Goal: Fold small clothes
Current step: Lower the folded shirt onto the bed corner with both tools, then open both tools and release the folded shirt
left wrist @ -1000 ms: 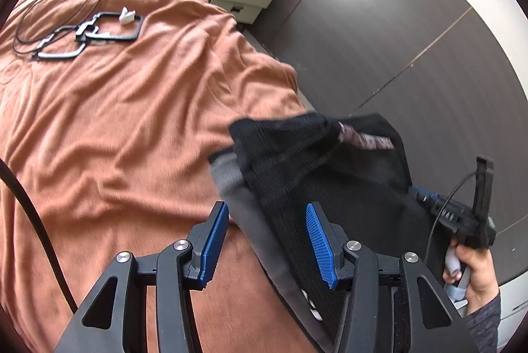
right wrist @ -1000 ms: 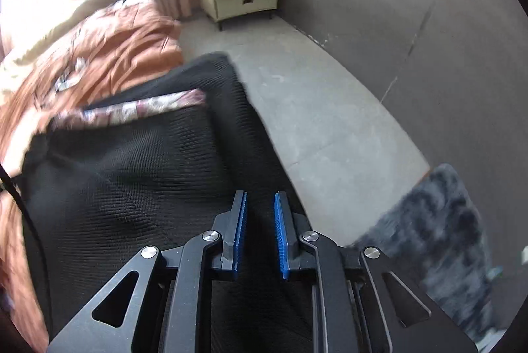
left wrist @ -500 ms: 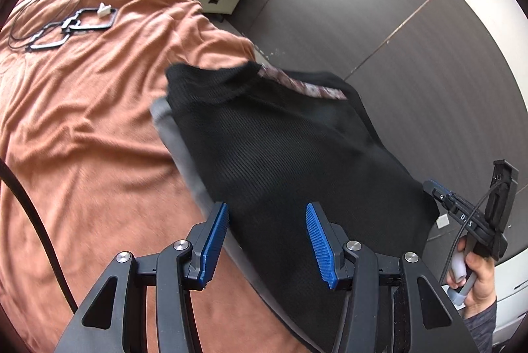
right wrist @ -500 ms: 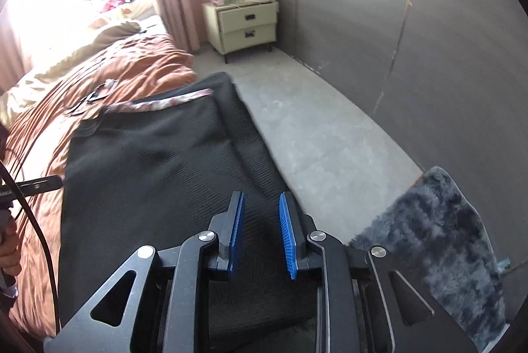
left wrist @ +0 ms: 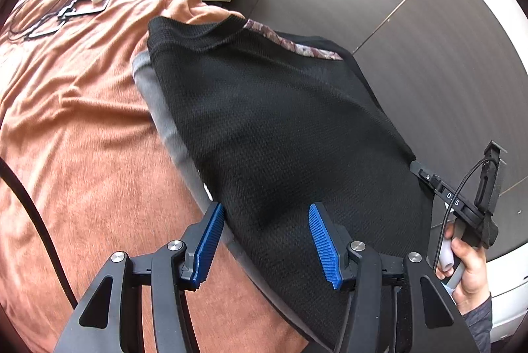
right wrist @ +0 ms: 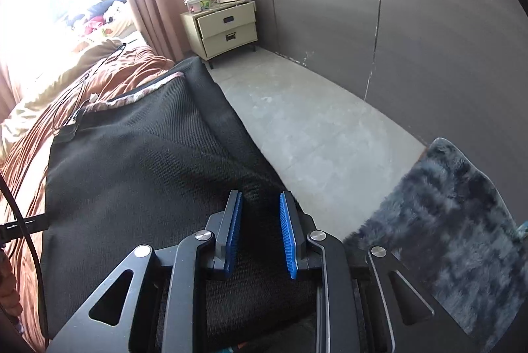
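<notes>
A black knit garment [left wrist: 280, 135] lies spread along the edge of the bed, on a rust-orange blanket [left wrist: 76, 128], its far hem showing a strip of floral trim [left wrist: 297, 48] and a grey layer [left wrist: 158, 109] peeking out along its left side. My left gripper [left wrist: 265, 240] hovers over the near end of the garment, its blue pads well apart and widening; the cloth shows in the gap, but the pads do not press it. My right gripper [right wrist: 260, 234] hangs over the garment's floor-side edge with a narrow gap between its pads, nothing clamped in them. From the left wrist view, my right hand [left wrist: 468, 267] grips that tool's handle. On the blanket farther up lie black cables [left wrist: 56, 16]. Beyond stand a cream nightstand [right wrist: 224, 29], grey wall panels [right wrist: 412, 23] and a shaggy blue-grey rug [right wrist: 445, 221].
</notes>
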Tool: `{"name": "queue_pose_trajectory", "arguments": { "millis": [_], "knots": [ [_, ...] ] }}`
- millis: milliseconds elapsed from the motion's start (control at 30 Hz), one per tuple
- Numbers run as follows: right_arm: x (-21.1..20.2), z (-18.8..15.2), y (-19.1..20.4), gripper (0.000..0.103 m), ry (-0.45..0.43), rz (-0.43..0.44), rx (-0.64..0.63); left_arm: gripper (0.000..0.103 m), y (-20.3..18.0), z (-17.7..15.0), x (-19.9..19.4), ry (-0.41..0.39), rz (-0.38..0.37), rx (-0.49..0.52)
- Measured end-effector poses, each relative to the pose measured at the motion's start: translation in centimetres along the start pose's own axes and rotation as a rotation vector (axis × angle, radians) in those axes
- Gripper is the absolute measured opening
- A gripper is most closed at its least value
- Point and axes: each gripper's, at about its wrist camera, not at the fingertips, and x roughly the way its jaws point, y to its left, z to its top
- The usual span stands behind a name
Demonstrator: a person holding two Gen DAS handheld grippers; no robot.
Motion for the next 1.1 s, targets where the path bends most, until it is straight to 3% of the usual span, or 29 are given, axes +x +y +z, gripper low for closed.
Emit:
{"name": "queue_pose_trajectory", "arguments": {
  "millis": [233,433,567,633,767,900,967,1100],
  "knots": [
    [-1.8,-1.3,-0.8,0.019,0.065,-0.034,0.010,0.055,-0.4,-2.4,-1.2,0.029,-0.013,0.002],
    [-6.4,-1.8,0.4,0.022,0.043,-0.046,0.001,0.055,-0.8,-3.8,-5.6,-0.013,-0.002,0.016],
    [-10.5,-2.3,1.8,0.056,0.002,-0.031,0.005,0.057,-1.2,-4.9,-9.1,-0.043,0.004,0.029],
    [-13.0,-2.9,3.0,0.062,-0.028,-0.022,-0.010,0.060,-1.2,-5.6,-11.3,-0.060,0.002,0.041],
    [-17.5,-3.6,5.3,0.084,-0.075,0.009,-0.035,0.081,-1.2,-6.9,-15.6,-0.104,0.004,0.058],
    [-21.8,-5.5,6.9,0.091,-0.103,0.029,-0.013,0.100,-1.4,-8.4,-19.9,-0.154,0.014,0.076],
    [-23.7,-6.4,7.6,0.103,-0.119,0.029,-0.021,0.102,-1.4,-9.3,-22.2,-0.180,0.018,0.083],
    [-27.8,-8.4,9.1,0.103,-0.151,0.040,-0.033,0.102,-1.5,-11.0,-25.8,-0.209,0.020,0.099]
  ]
}}
